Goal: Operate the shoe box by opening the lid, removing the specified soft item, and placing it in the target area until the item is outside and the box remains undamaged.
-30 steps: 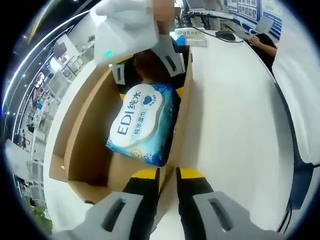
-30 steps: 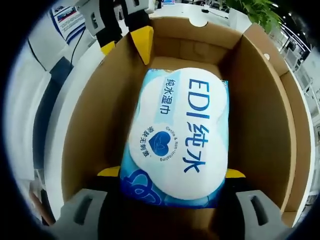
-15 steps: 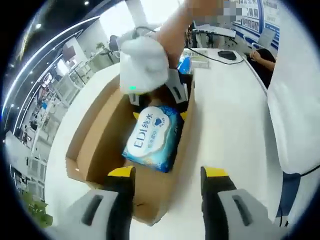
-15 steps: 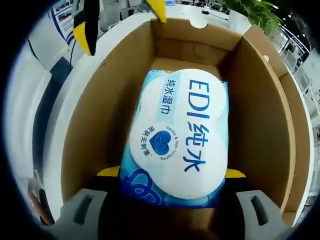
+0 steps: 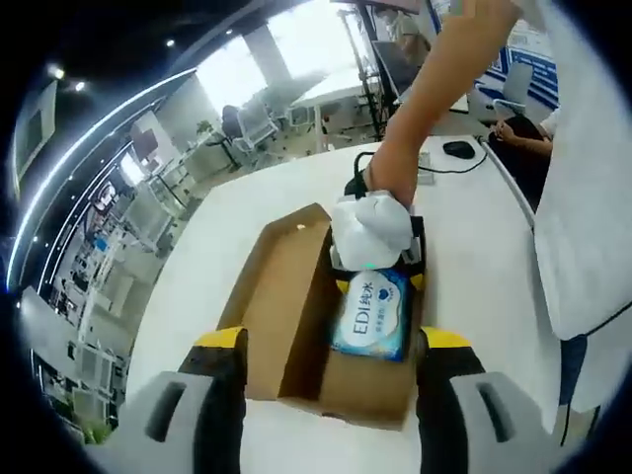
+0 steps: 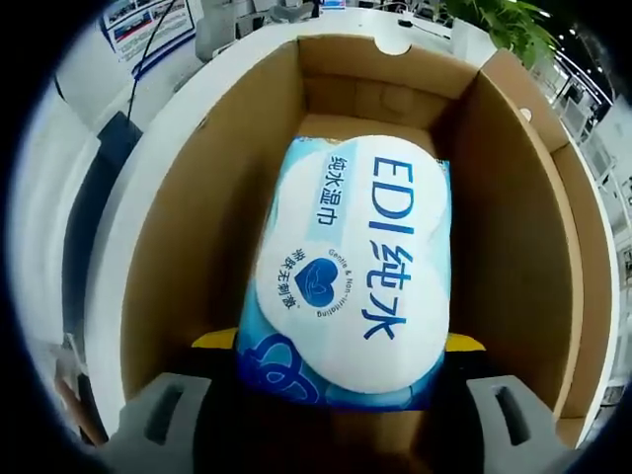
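Note:
A brown cardboard shoe box (image 5: 296,341) stands open on a white table, its lid (image 5: 267,286) folded out to the left. Inside lies a blue and white pack of wet wipes (image 5: 370,314) marked EDI. A person's hand holds my right gripper (image 5: 378,283) at the pack's far end. In the right gripper view the pack (image 6: 351,272) lies between the box walls (image 6: 188,257). My right gripper (image 6: 338,341) is shut on its near end, one yellow tip pressing each side. My left gripper (image 5: 332,339) hangs wide open above the box's near end, holding nothing.
The white table (image 5: 188,296) stretches around the box. A person's bare arm (image 5: 434,89) reaches down from the top right. A black mouse (image 5: 459,148) and a cable lie behind the box. A green plant (image 6: 499,25) stands beyond the box's far corner.
My left gripper has opened from nearly shut at the box's edge and pulled back and up, out of the right gripper view. The pack and my right gripper have stayed put.

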Tool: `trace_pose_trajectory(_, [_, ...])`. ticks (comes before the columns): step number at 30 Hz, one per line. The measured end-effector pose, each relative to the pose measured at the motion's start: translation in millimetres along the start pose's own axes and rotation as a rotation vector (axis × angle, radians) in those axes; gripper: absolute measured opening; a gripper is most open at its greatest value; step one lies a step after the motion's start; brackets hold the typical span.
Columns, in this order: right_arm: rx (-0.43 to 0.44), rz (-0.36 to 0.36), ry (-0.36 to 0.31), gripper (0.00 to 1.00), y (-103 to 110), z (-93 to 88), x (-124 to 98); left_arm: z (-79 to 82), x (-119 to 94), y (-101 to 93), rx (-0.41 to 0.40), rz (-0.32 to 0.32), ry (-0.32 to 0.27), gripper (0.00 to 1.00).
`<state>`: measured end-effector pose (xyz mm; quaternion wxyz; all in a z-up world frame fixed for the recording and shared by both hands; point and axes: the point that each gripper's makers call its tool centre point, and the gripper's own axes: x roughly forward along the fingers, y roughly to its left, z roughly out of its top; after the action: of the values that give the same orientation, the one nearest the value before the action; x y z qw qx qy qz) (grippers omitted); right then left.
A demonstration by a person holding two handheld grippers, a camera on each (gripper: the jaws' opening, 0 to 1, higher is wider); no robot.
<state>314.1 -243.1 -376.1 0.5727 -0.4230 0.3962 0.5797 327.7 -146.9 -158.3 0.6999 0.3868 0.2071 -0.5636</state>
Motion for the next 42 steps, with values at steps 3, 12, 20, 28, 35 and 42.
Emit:
trace_pose_trajectory(3, [0.001, -0.001, 0.004, 0.78, 0, 0.1, 0, -0.6, 5, -0.9, 0.007, -0.038, 0.001, 0.75])
trace_pose_trajectory(12, [0.008, 0.002, 0.012, 0.78, 0, -1.0, 0, -43.1, 49, -22.1, -0.004, -0.137, 0.09, 0.75])
trace_pose_trajectory(20, [0.011, 0.006, 0.016, 0.78, -1, -1.5, 0, -57.1, 84, -27.7, -0.016, -0.18, 0.111, 0.75])
trace_pose_trajectory(28, [0.011, 0.009, 0.022, 0.78, 0, -2.0, 1, -66.0, 112, -38.5, 0.01, -0.244, 0.122, 0.77])
trace_pose_trajectory(35, [0.012, 0.008, 0.016, 0.78, -1, -1.8, 1, -76.9, 135, -48.1, 0.052, -0.296, 0.145, 0.78])
trace_pose_trajectory(42, [0.013, 0.01, 0.012, 0.78, -2, -1.7, 1, -80.7, 153, -53.8, 0.071, -0.324, 0.148, 0.79])
